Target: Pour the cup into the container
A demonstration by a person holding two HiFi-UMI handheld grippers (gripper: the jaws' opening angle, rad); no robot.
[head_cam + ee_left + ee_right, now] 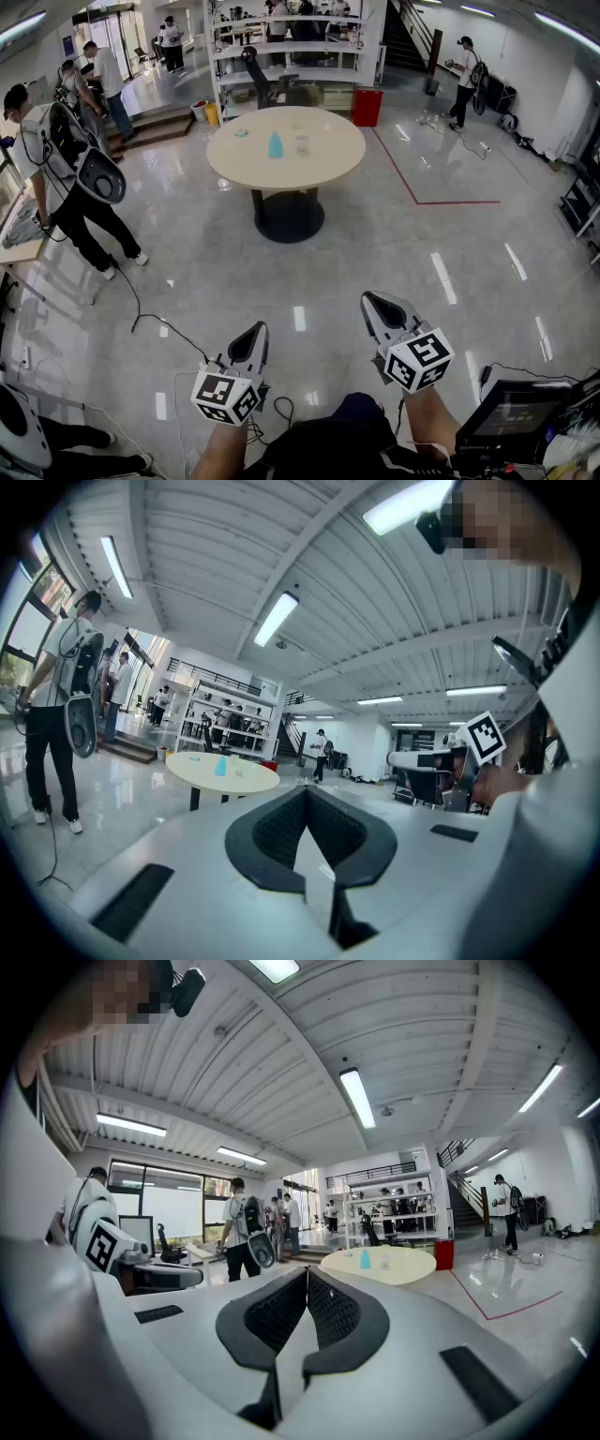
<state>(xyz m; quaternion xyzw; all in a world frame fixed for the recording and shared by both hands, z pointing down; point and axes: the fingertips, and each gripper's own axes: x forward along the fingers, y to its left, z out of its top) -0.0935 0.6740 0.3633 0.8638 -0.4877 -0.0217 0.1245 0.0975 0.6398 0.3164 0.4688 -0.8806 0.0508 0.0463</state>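
A round beige table (328, 159) stands far ahead across the shiny floor. On it are a light-blue cup (276, 145), a clear container (302, 143) just to its right, and a small teal item (241, 132). My left gripper (260, 330) and right gripper (369, 300) are held low and near me, far short of the table, both shut with nothing between their jaws. In the left gripper view the left gripper (307, 790) points toward the table (246, 780) and blue cup (221, 767). In the right gripper view the right gripper (307, 1270) has the table (403, 1269) and cup (365, 1259) beyond it.
A person with a backpack rig (66, 178) stands at the left. White shelving (295, 47) and a red bin (367, 106) are behind the table. Red tape (412, 178) marks the floor at right. A cable (141, 319) lies on the floor; a monitor (511, 412) sits at lower right.
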